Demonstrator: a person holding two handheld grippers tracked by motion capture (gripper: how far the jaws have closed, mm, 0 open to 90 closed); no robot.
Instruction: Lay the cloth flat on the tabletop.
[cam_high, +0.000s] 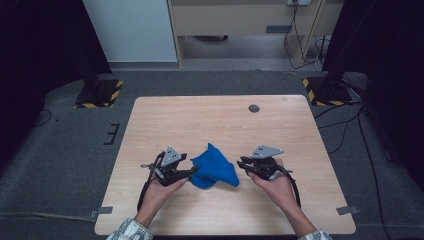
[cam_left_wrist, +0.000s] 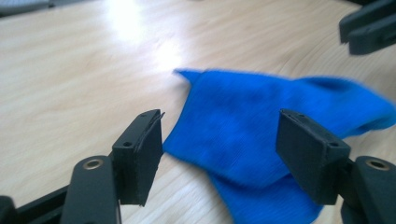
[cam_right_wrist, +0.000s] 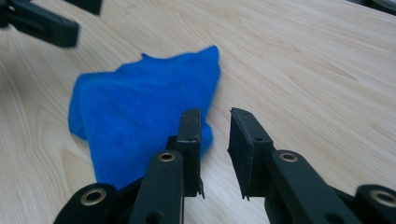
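Note:
A crumpled blue cloth (cam_high: 215, 167) lies on the wooden table (cam_high: 200, 115) near its front, between my two grippers. My left gripper (cam_high: 192, 172) sits at the cloth's left edge. In the left gripper view this gripper (cam_left_wrist: 219, 149) is open, its jaws standing wide with the cloth (cam_left_wrist: 261, 121) on the table just beyond them and not pinched. My right gripper (cam_high: 240, 163) hovers just right of the cloth. In the right gripper view this gripper (cam_right_wrist: 215, 135) has its jaws a narrow gap apart with bare table between them, and the cloth (cam_right_wrist: 144, 107) lies to their left.
A round cable hole (cam_high: 254, 108) sits in the table's far right part. Black stands on striped bases (cam_high: 100, 92) (cam_high: 325, 90) flank the far corners on the floor. Cables trail on the carpet at the right. Bare wood stretches behind the cloth.

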